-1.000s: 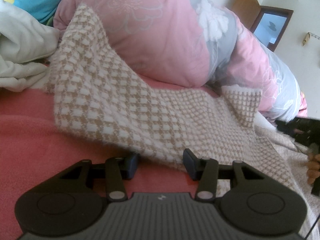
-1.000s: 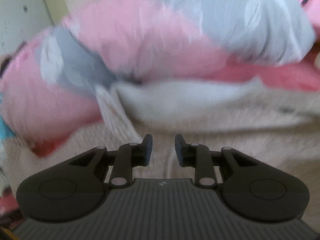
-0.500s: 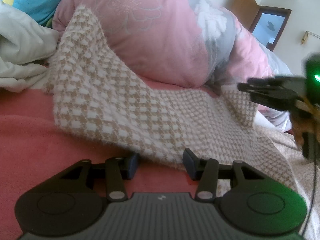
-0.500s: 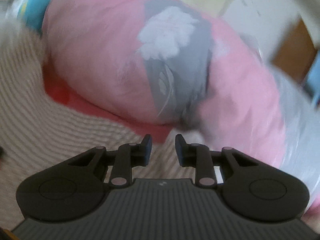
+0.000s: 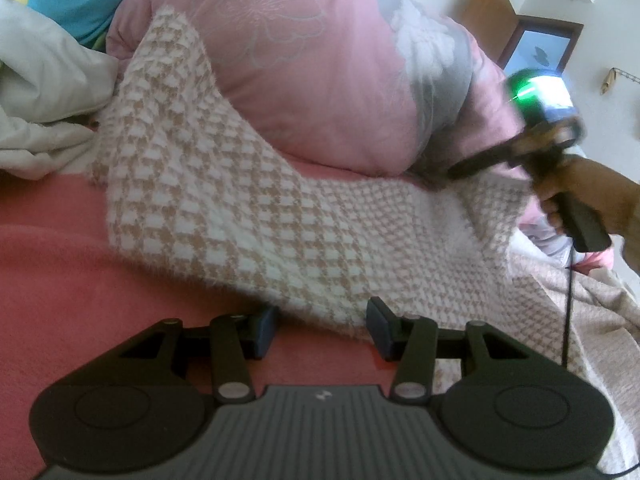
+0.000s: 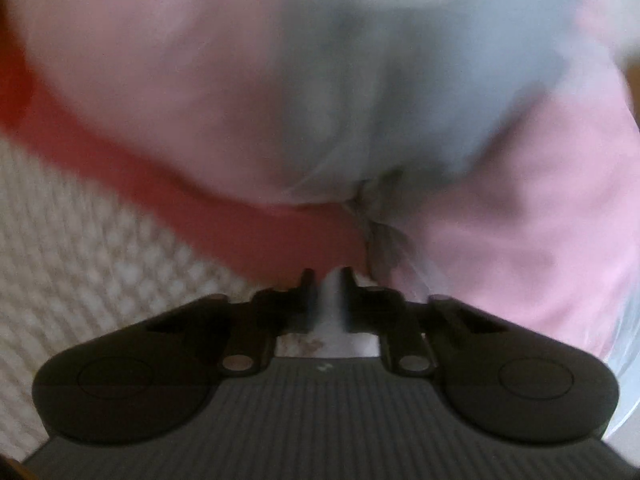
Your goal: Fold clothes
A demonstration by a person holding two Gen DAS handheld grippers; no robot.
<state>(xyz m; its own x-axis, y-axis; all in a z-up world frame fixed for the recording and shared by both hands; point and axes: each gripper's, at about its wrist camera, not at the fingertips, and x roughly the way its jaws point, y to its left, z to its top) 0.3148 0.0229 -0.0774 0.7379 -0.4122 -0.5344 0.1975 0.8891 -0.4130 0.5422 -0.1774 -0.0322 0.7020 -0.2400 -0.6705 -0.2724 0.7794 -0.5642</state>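
On the pink bed sheet (image 5: 48, 280) we see the houndstooth knit garment (image 5: 240, 216) spread from the pink floral duvet (image 5: 320, 80) at twelve o'clock down toward six. Our left gripper (image 5: 320, 328) sits at its near hem, jaws half open and holding nothing. At three o'clock our right gripper (image 6: 326, 284) has just closed its jaws on the garment's white far edge.

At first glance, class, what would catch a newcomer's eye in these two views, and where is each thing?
The beige-and-white checked garment lies across the red bed cover, its top edge climbing the big pink and grey quilt behind. The open left gripper sits at its near hem. At its far right corner, the right gripper has just closed on a pale bit of fabric.
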